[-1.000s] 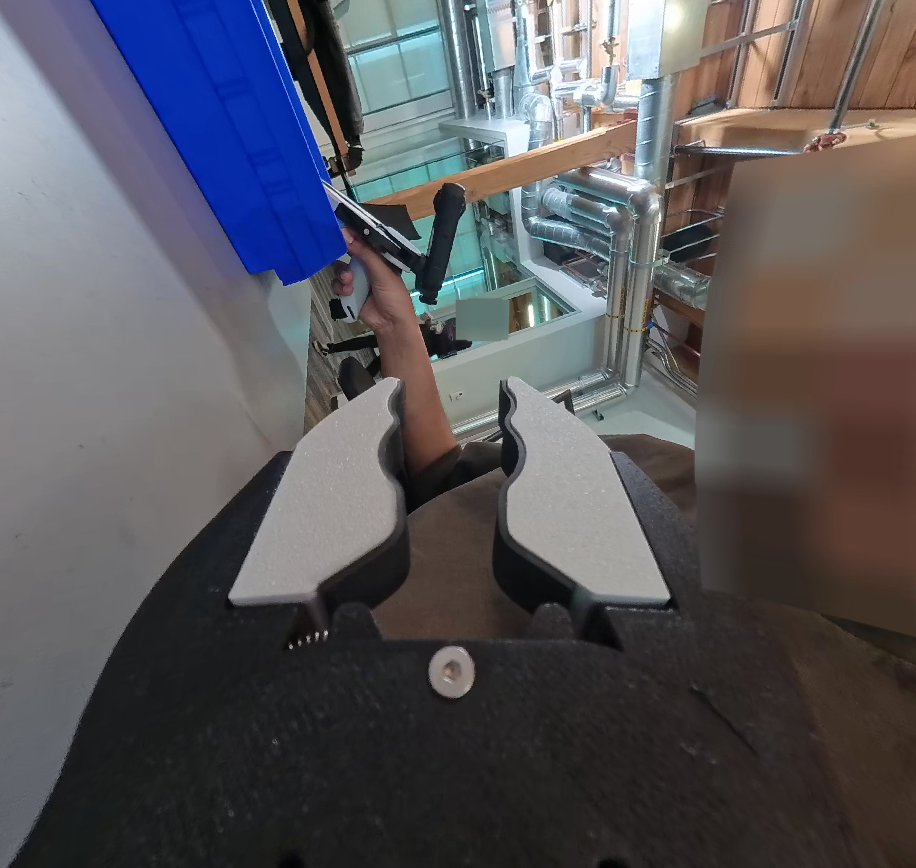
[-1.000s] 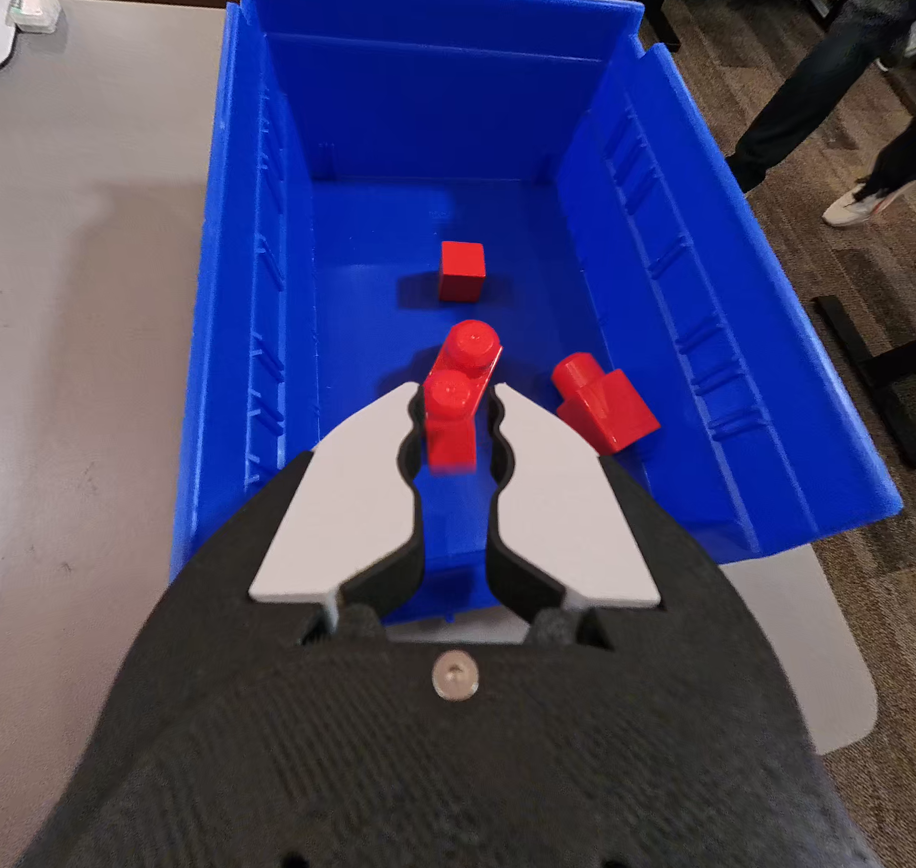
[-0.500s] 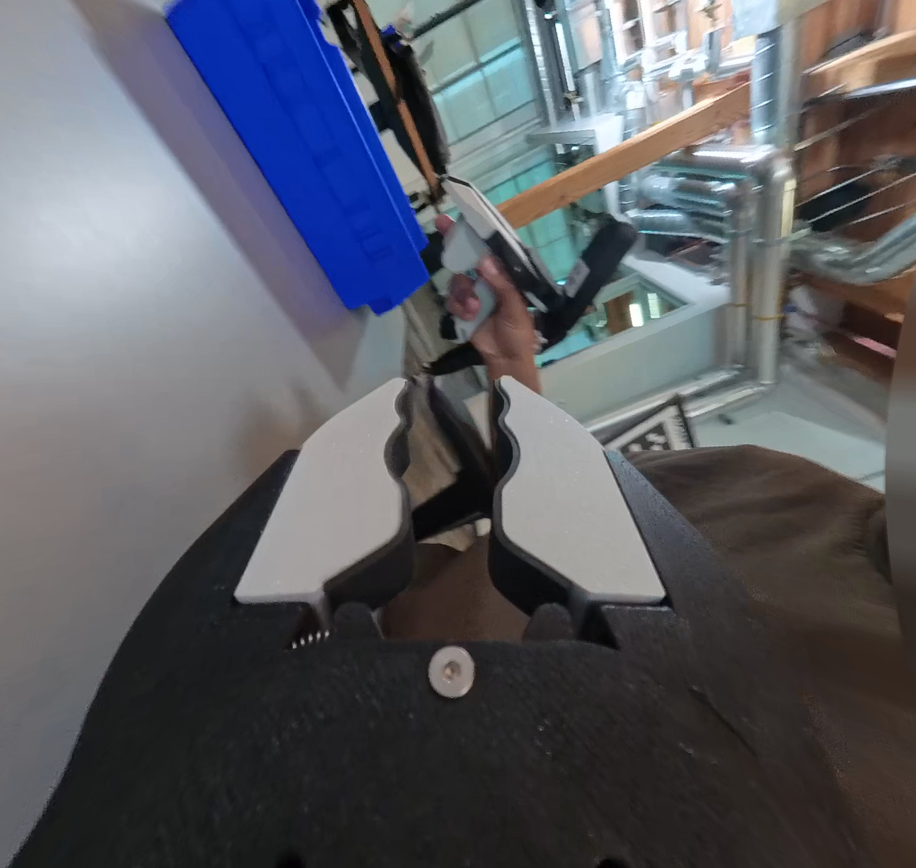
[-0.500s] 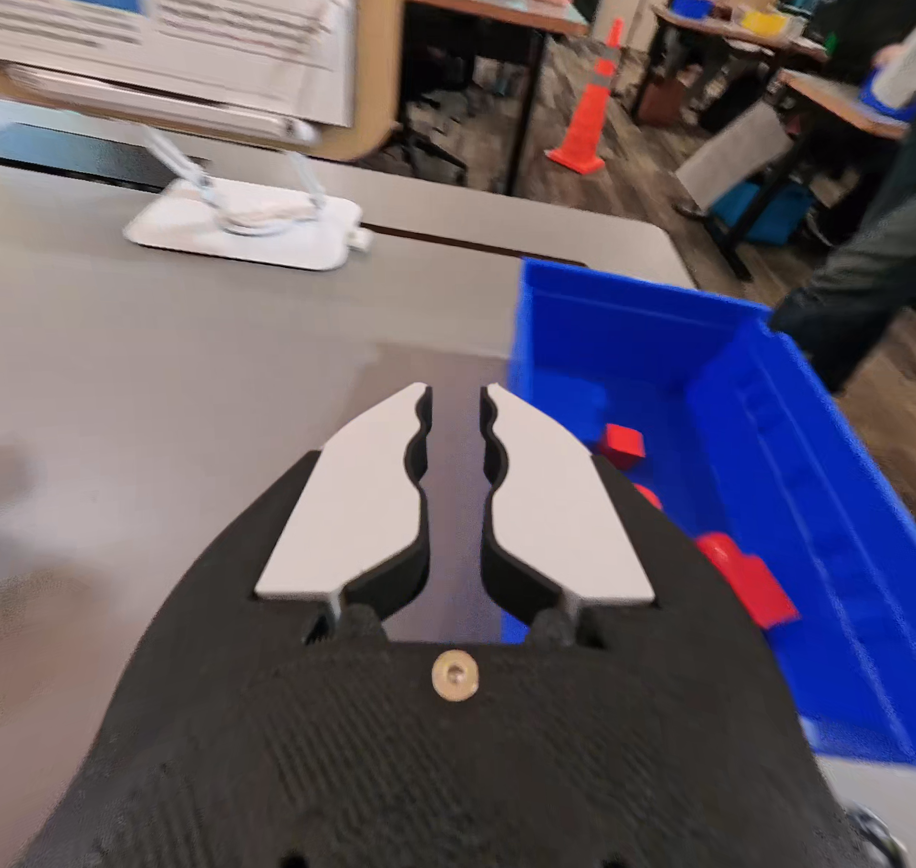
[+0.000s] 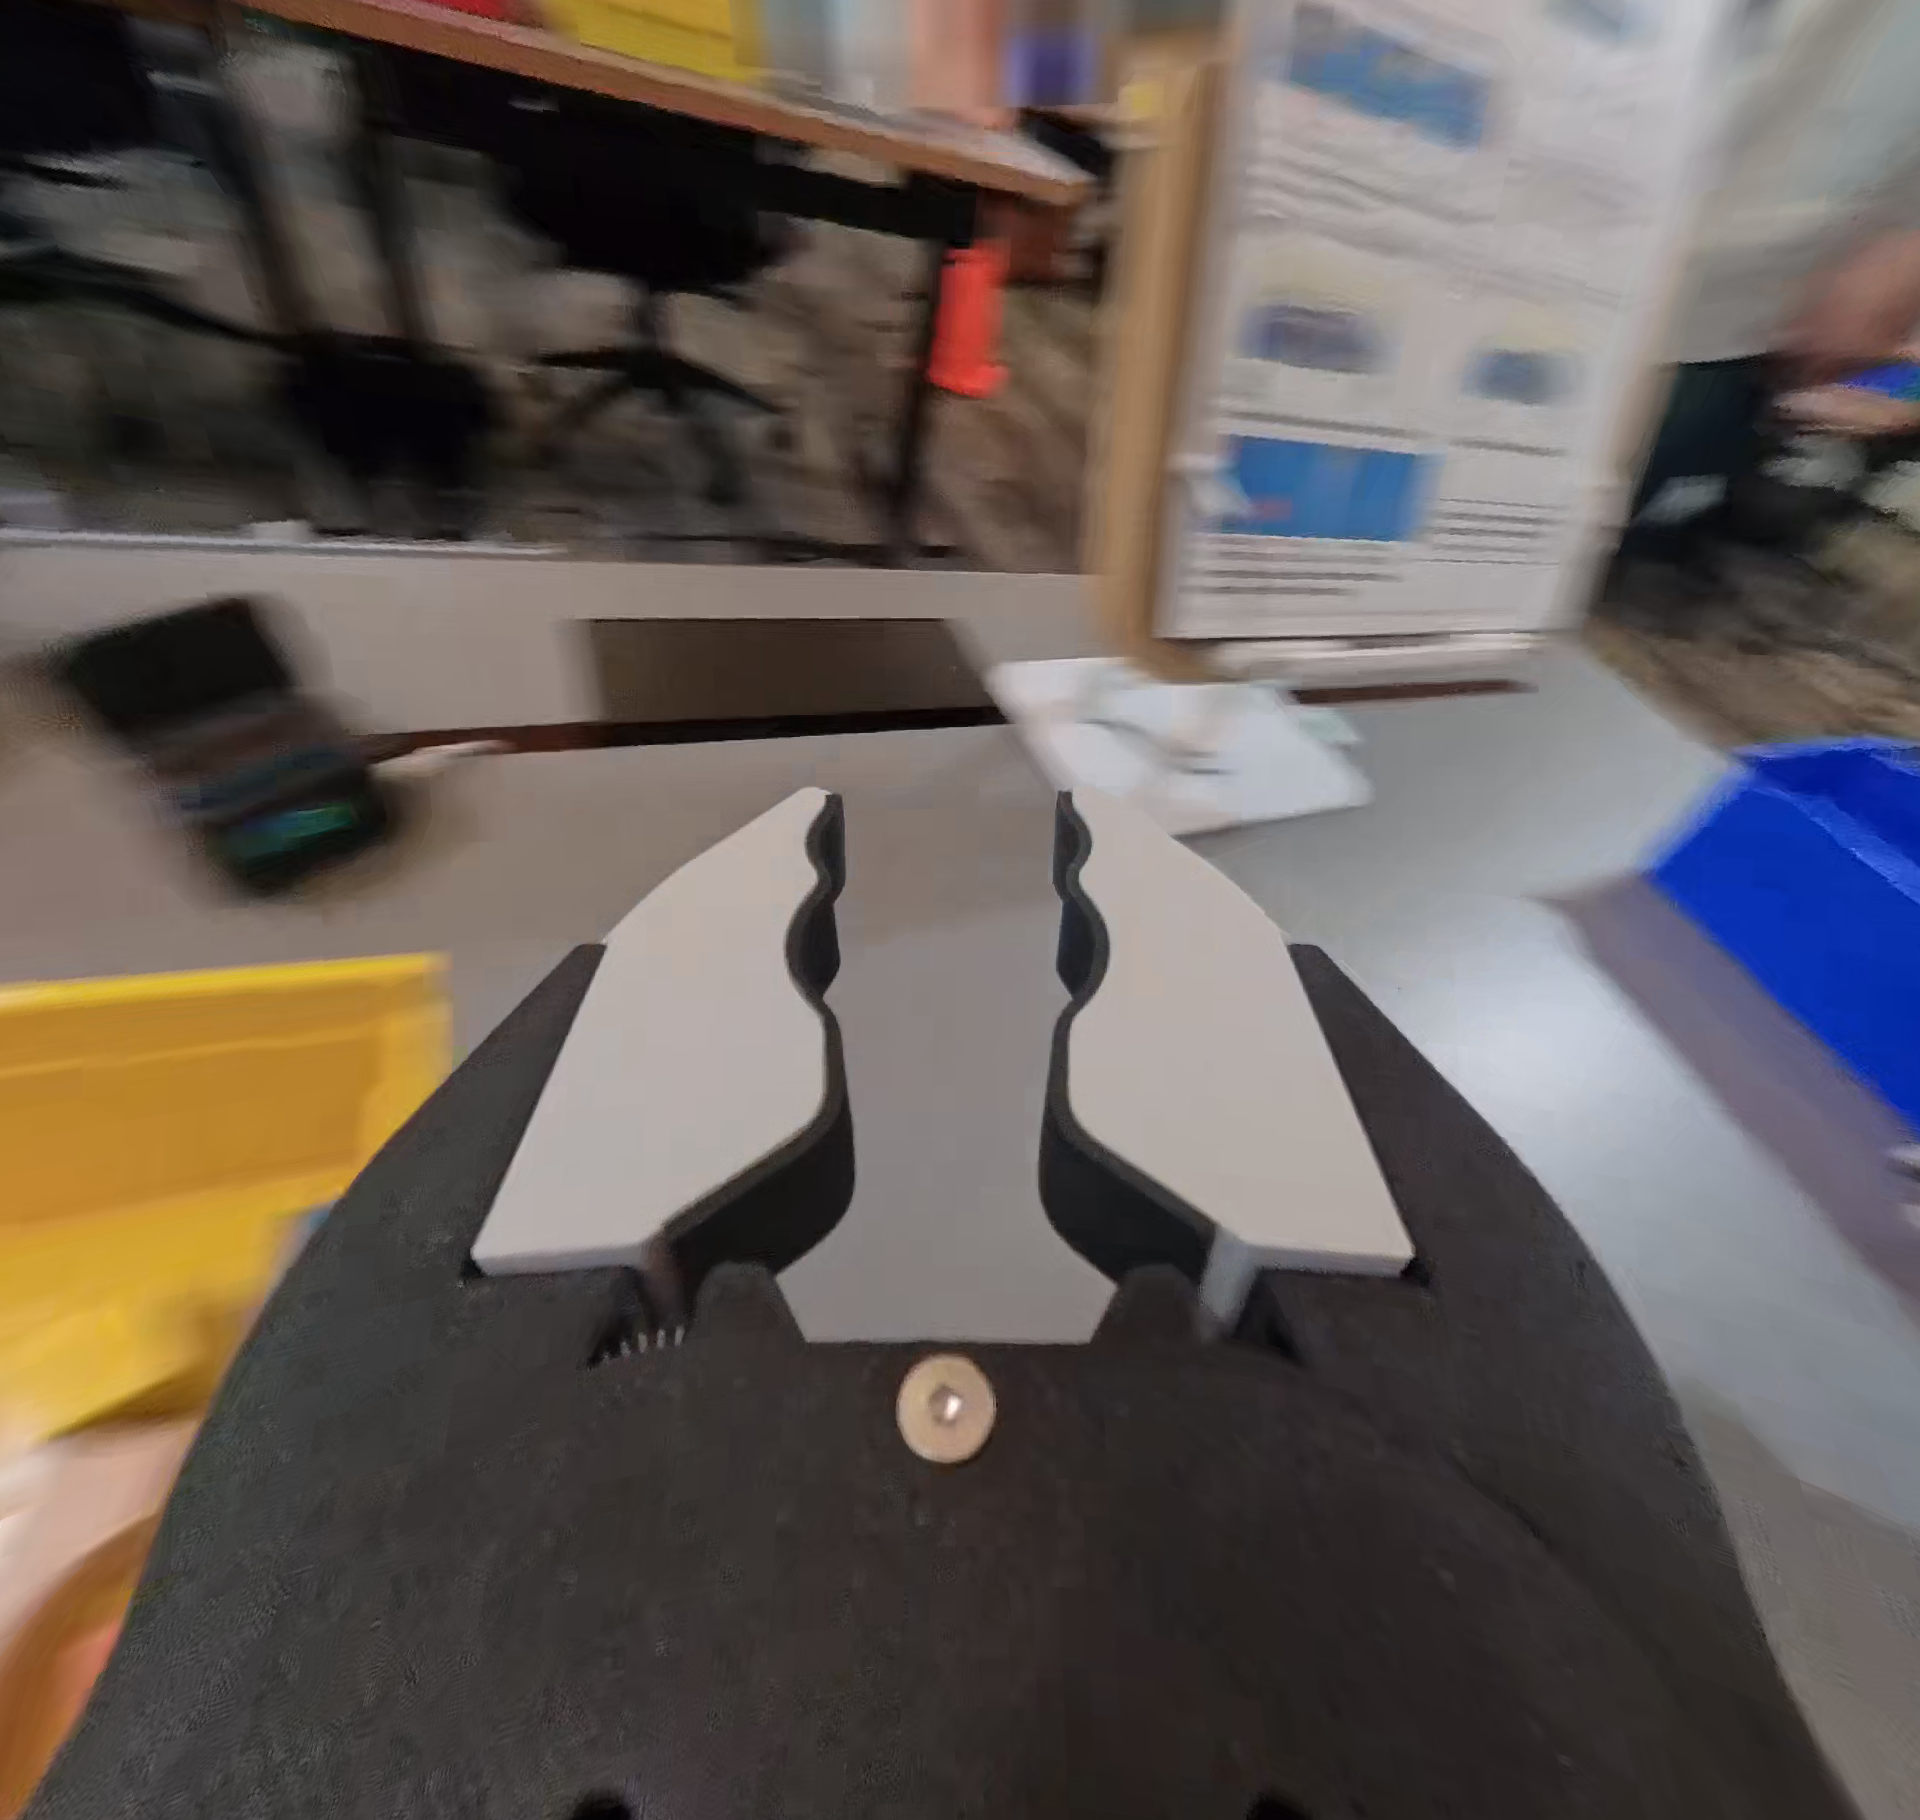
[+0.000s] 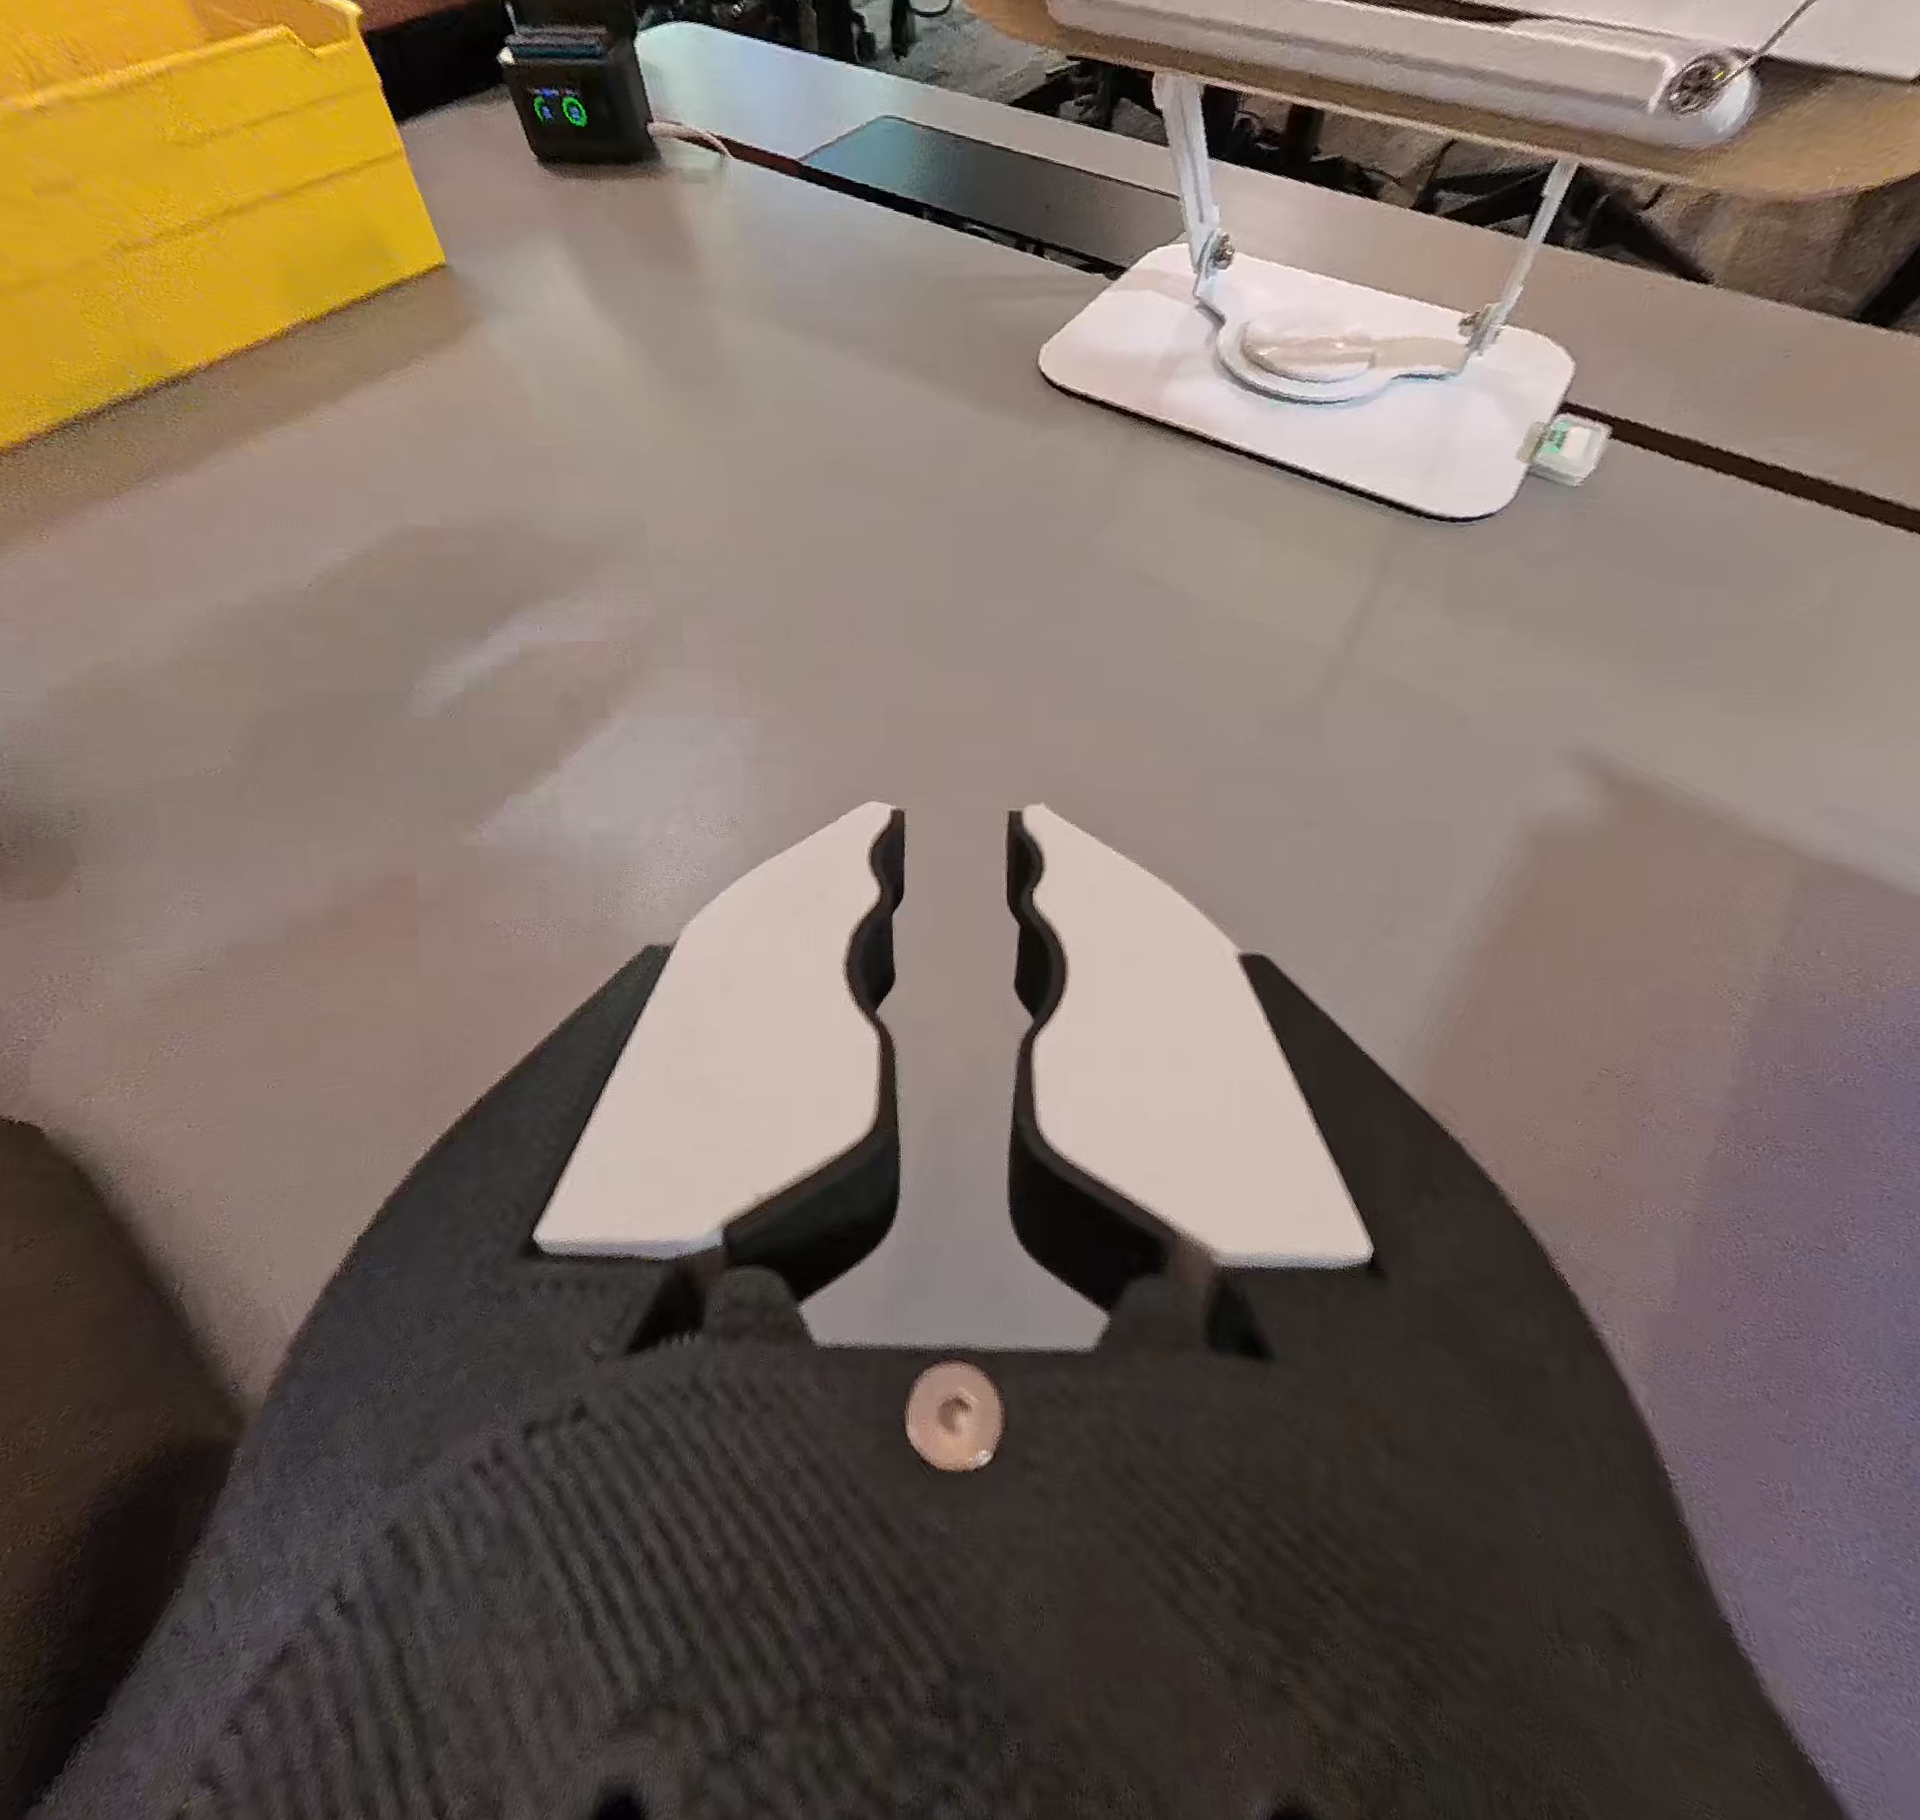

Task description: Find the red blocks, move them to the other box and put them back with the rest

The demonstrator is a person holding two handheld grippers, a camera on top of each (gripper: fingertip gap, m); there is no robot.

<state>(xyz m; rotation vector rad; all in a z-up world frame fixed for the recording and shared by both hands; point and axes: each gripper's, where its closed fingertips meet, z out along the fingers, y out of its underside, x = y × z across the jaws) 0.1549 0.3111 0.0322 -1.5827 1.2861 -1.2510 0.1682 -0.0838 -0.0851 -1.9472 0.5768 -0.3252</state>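
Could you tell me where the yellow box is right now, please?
The yellow box sits at the table's far left in the right wrist view, beside a small black device.

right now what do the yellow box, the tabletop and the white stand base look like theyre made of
Yellow box: probably moulded plastic, opaque, uniform colour, stepped ridges in its wall.
Tabletop: smooth grey surface, perhaps laminate, with a soft sheen from blurred reflections.
White stand base: flat rounded plate, looks like painted metal or plastic; cannot tell which.
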